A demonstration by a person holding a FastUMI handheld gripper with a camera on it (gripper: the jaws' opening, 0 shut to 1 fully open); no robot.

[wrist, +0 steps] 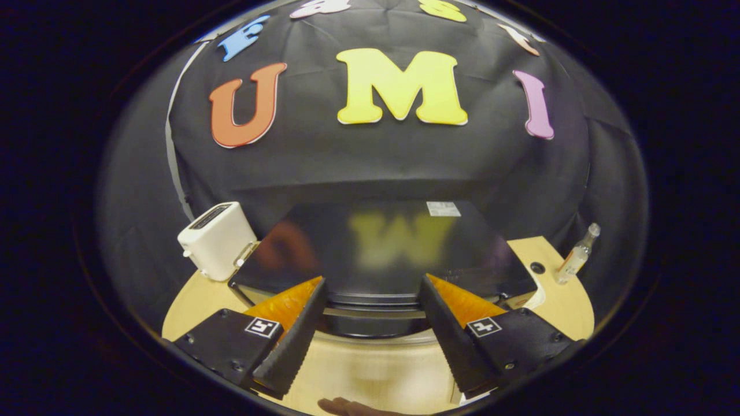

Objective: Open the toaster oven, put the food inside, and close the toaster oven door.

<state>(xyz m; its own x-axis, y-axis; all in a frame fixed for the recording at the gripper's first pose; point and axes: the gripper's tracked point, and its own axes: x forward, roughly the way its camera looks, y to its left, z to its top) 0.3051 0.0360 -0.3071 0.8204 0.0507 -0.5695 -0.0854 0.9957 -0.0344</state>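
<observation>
Above glossy black toaster oven [381, 248]: ridged claw [373, 292] spread.

The big black toaster oven [381, 248] sits just ahead of the gripper [370, 289], whose fingers are spread wide with nothing between them. A white box [217, 240] touches the oven's left corner. Right of the oven, a small bottle [577, 255] stands apart on the surface [558, 300], with bare room around it.
</observation>
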